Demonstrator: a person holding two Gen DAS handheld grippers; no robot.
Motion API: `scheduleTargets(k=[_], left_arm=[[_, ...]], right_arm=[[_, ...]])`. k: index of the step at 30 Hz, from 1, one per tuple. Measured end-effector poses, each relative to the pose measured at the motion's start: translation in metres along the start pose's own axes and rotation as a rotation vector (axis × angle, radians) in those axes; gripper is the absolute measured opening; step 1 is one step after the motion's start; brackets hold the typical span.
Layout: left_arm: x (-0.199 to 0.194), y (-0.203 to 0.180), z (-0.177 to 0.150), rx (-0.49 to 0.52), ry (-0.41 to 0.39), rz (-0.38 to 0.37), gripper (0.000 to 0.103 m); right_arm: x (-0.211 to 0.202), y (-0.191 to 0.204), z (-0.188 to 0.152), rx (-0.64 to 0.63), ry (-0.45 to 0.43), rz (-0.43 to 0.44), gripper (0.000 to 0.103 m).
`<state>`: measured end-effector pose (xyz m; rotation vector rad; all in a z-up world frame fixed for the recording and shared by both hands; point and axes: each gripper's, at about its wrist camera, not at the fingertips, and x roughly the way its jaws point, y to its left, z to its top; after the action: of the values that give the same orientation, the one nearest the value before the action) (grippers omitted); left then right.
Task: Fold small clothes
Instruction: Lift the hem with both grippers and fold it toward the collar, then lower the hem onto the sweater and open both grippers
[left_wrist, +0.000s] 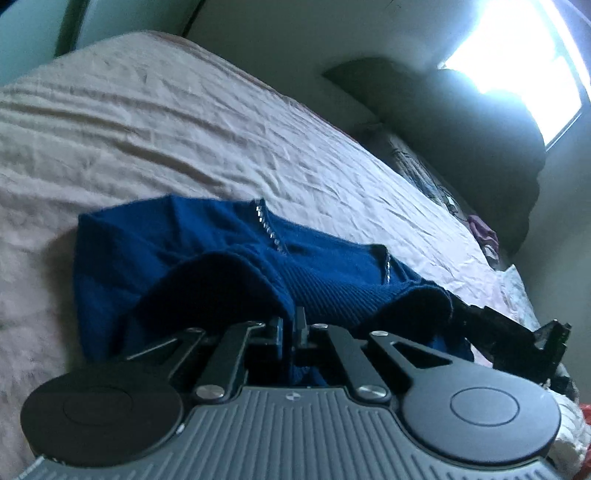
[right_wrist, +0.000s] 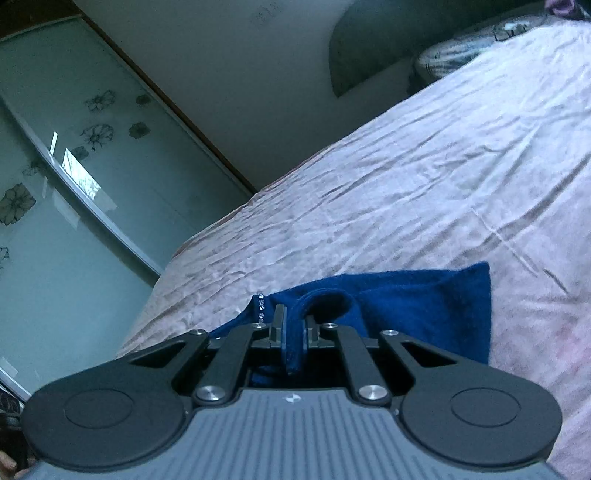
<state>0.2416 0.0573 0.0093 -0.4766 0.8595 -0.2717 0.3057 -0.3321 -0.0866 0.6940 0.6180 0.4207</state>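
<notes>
Left gripper (left_wrist: 291, 325) clenched on blue knit top (left_wrist: 207, 243), fingers nearly closed with a fold of fabric pinched between. Right gripper (right_wrist: 294, 330) likewise clamped on same top (right_wrist: 424, 302), a strip of blue knit pinched between its fingers (right_wrist: 280, 328) and hanging back toward the body. Edge held by left looked like hem or a sleeve cuff, hard to tell through the blur. Top partly lifted at both grips, rest lying rumpled on pink bedsheet (left_wrist: 184, 122), near the front edge of the bed. Row of small rhinestones (left_wrist: 269, 230) ran along neckline; a few (right_wrist: 260, 306) visible just left of right gripper's fingers. Black part of right gripper (left_wrist: 517, 332) seen at right of left view, touching the garment's edge. Beyond: patterned pillow (right_wrist: 454, 55) at head of bed, bright window (left_wrist: 517, 48), frosted wardrobe door with flower print (right_wrist: 96, 136).
</notes>
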Motion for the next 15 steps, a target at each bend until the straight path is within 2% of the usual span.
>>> scheduleTargets(k=[5,11,13,15], left_arm=[[-0.012,-0.002,0.018,-0.002,-0.095,0.035,0.002],[0.009,0.012,0.048,-0.108,-0.118,0.076,0.003],[0.02,0.017,0.054,-0.151,-0.107,0.076,0.012],[0.025,0.025,0.057,-0.201,-0.117,0.115,0.022]], right_arm=[[-0.003,0.007,0.009,-0.03,-0.019,0.01,0.008],[0.013,0.011,0.017,-0.021,-0.024,-0.005,0.008],[0.024,0.009,0.018,-0.003,0.002,-0.033,0.008],[0.034,0.007,0.017,0.003,0.032,-0.086,0.011]])
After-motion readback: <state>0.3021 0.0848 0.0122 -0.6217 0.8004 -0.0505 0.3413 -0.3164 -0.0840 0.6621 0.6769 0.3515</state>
